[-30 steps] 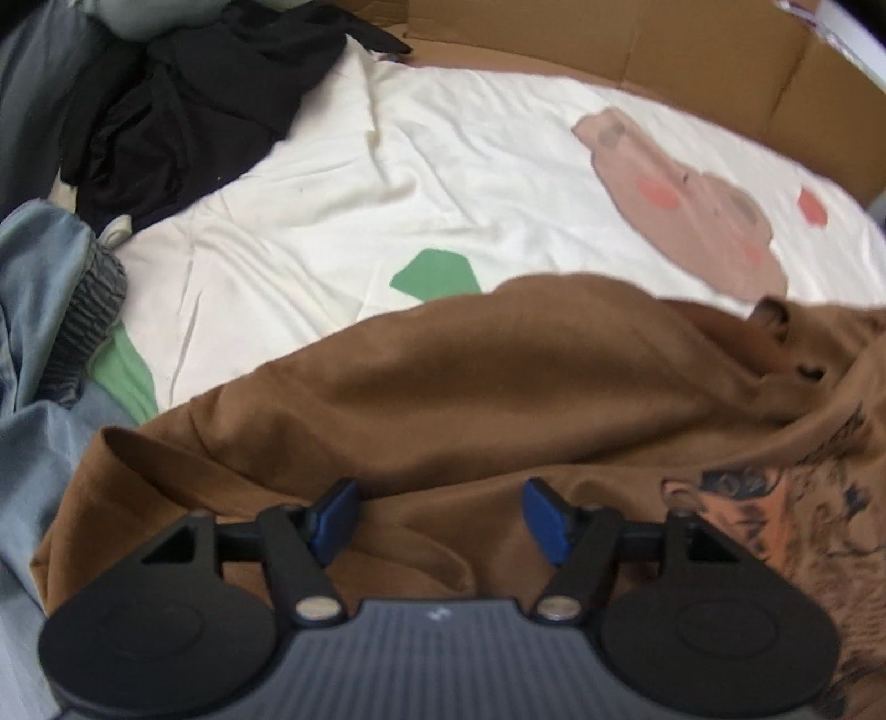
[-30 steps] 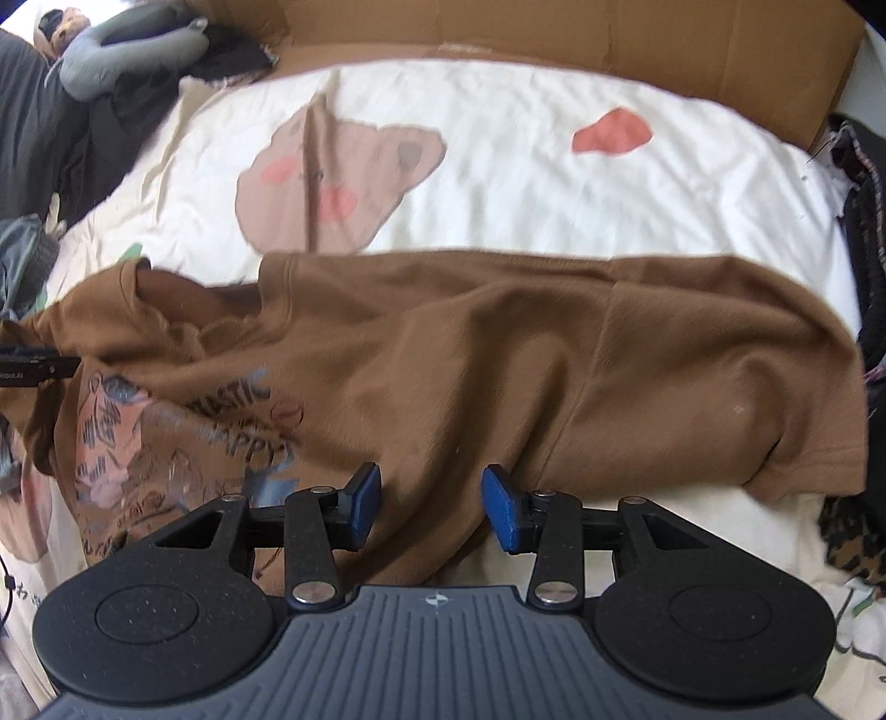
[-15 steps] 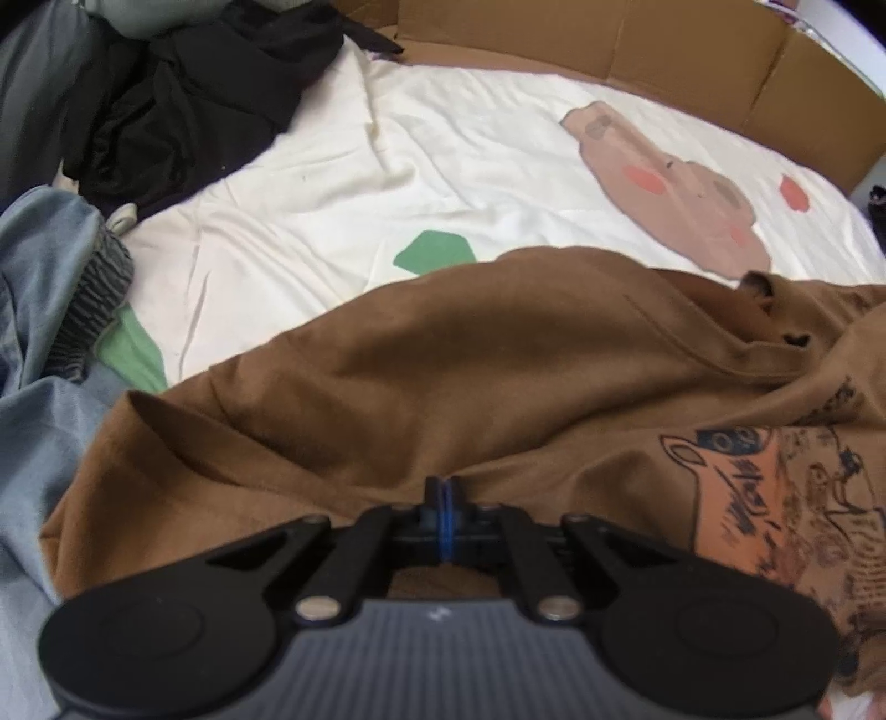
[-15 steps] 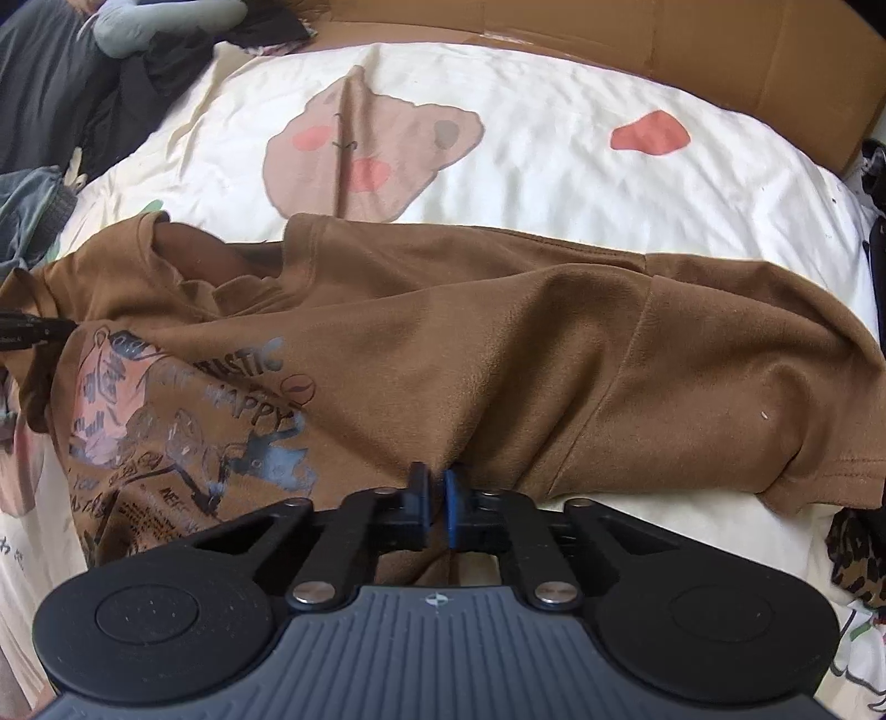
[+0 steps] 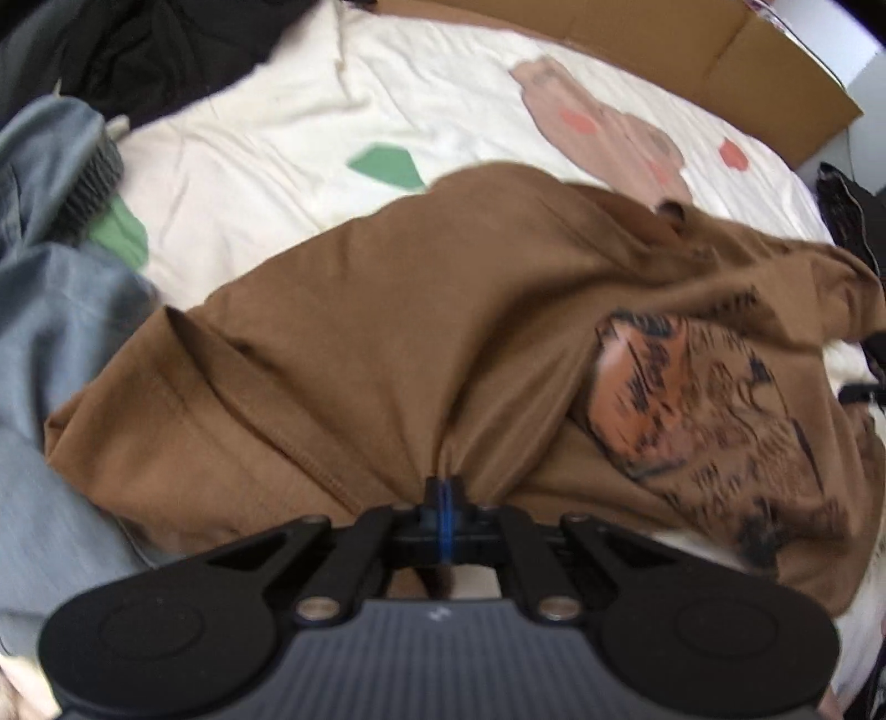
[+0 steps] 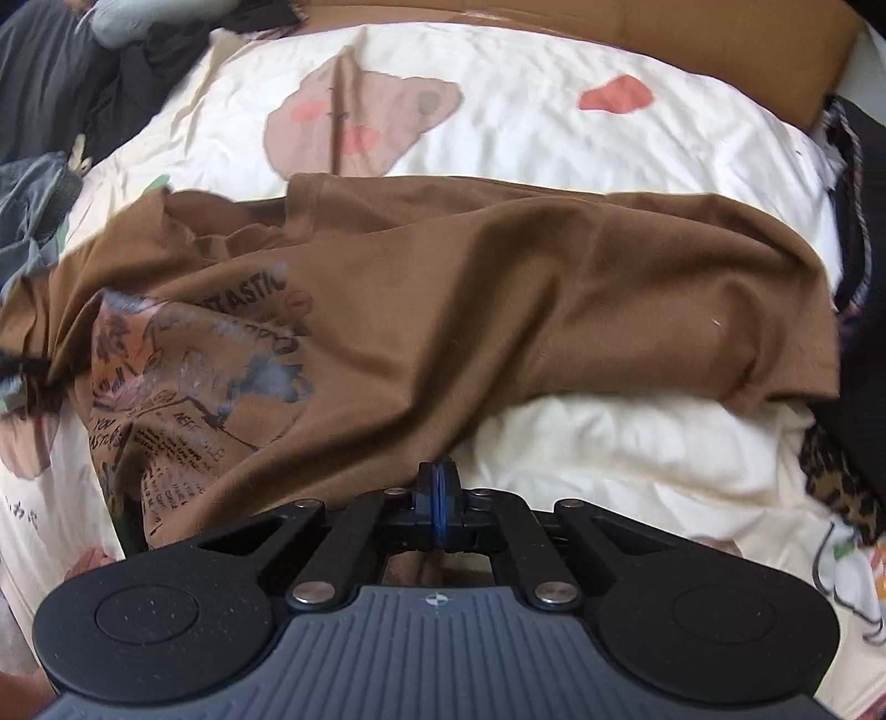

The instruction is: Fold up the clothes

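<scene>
**Brown printed T-shirt, gripped at two points on its near edge**

Brown cotton T-shirt (image 5: pixel 387 343) with an orange and black animal print (image 5: pixel 692 399) lies crumpled across a cream bedsheet (image 6: pixel 554 138) printed with a tan bear (image 6: pixel 354 122), red patches and green patches. Left gripper (image 5: pixel 443 498): jaws closed tight, blue pads together, a bunch of the shirt's near edge pinched between them, fabric puckering at the tips. Right gripper (image 6: pixel 437 487): jaws likewise closed on the shirt's near edge, to the right of the print. Both jaws have just closed on the cloth. Blue-grey denim garment (image 5: pixel 50 310) touches the shirt's left end. Black clothing pile (image 5: pixel 166 50) lies at the far left. Brown cardboard panels (image 6: pixel 692 27) border the far side of the bed.
</scene>
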### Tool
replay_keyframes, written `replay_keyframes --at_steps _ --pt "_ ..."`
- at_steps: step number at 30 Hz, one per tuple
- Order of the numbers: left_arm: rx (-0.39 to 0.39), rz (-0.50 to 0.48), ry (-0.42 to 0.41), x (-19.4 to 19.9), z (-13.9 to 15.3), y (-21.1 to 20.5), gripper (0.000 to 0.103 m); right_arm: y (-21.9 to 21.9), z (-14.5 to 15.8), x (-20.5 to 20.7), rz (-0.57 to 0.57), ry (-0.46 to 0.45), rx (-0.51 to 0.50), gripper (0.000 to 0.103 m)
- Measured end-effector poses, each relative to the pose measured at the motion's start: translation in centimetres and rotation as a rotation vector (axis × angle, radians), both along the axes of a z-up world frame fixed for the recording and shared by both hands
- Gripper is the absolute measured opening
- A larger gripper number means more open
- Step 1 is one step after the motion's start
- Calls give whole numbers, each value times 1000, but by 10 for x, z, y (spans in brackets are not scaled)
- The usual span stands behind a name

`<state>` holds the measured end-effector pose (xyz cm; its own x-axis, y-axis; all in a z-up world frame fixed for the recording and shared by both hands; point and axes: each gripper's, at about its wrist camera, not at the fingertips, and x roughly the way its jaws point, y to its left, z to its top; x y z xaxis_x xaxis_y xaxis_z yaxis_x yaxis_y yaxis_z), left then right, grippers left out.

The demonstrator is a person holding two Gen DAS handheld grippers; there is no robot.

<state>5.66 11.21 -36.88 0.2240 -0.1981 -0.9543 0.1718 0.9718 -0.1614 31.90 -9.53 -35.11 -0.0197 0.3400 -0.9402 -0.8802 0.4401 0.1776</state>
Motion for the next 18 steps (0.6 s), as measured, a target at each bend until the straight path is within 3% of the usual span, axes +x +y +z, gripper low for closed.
replay_keyframes --at_steps 7,9,12,18 --pt "-7 -8 51 -7 -17 -13 0 13 15 14 -59 -20 117 6" --pt "-7 1 67 -3 -19 -12 1 23 21 15 -48 -38 174 22" --pt "-7 -5 56 -1 -11 -12 2 46 25 15 10 -87 236 36" --pt "-17 6 12 7 16 -3 3 86 17 23 76 -148 266 36"
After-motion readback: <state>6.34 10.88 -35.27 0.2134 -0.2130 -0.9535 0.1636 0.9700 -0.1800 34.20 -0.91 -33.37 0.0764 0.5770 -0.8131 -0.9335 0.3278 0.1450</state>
